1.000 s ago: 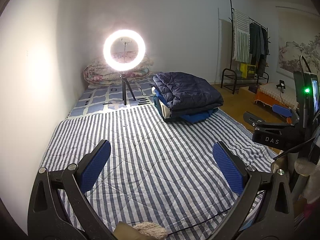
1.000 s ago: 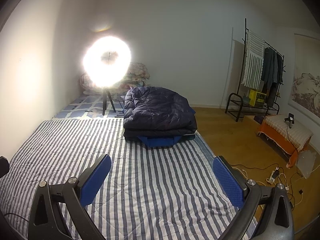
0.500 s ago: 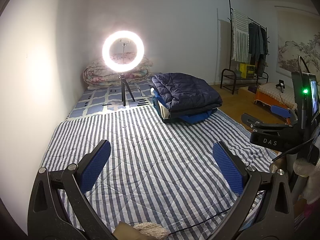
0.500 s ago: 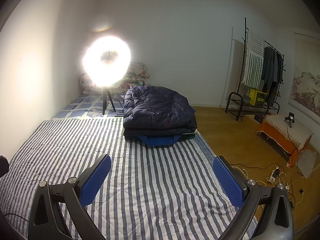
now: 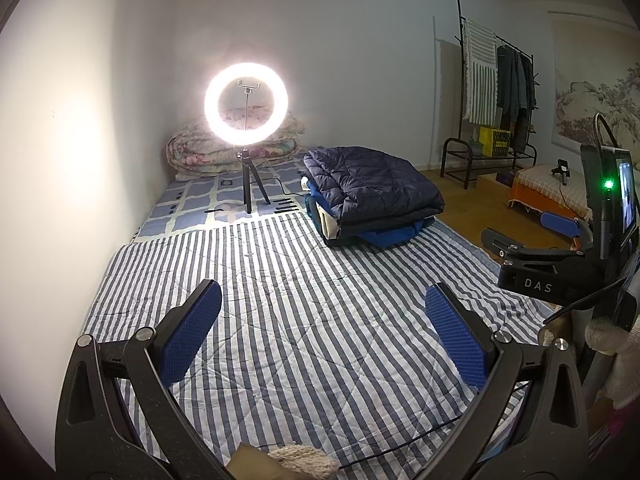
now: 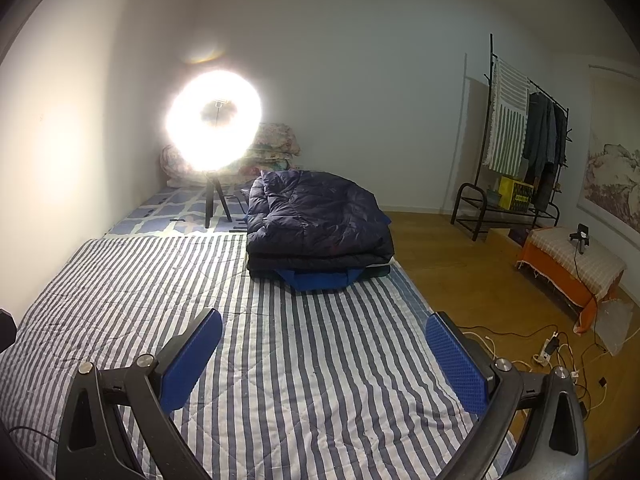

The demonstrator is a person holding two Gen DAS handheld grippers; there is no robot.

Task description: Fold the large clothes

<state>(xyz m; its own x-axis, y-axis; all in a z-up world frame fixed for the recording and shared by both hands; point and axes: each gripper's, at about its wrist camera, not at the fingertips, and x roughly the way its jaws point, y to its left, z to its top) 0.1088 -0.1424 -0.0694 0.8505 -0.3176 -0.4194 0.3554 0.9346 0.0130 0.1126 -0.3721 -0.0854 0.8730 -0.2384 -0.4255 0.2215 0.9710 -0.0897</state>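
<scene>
We see a dark navy quilted jacket [image 5: 374,184] folded flat on top of a small stack of garments, with a bright blue piece [image 6: 320,278] poking out underneath it. The stack sits at the far end of the striped quilt [image 5: 304,320], toward its right edge, well apart from both grippers.

Our left gripper [image 5: 322,336] hangs above the near part of the quilt with its 2 blue-padded fingers [image 5: 190,338] spread wide, gripping nothing and touching nothing. Our right gripper [image 6: 322,360] is likewise splayed wide over the quilt with nothing between its pads [image 6: 456,362]. In the left wrist view, the right gripper shows as a black body marked DAS [image 5: 540,272].

Beyond the stack, a lit ring light [image 5: 246,102] stands on a small tripod on a blue checked mat [image 5: 188,204], with a rolled floral quilt [image 5: 200,152] against the wall behind it. Right of the quilt lies wooden floor [image 6: 448,264], a black clothes rack [image 6: 520,152] with hanging garments, a low orange-covered bench [image 6: 568,264] and loose cables with a power strip [image 6: 550,346]. Nothing lies on the quilt between the grippers and the stack.
</scene>
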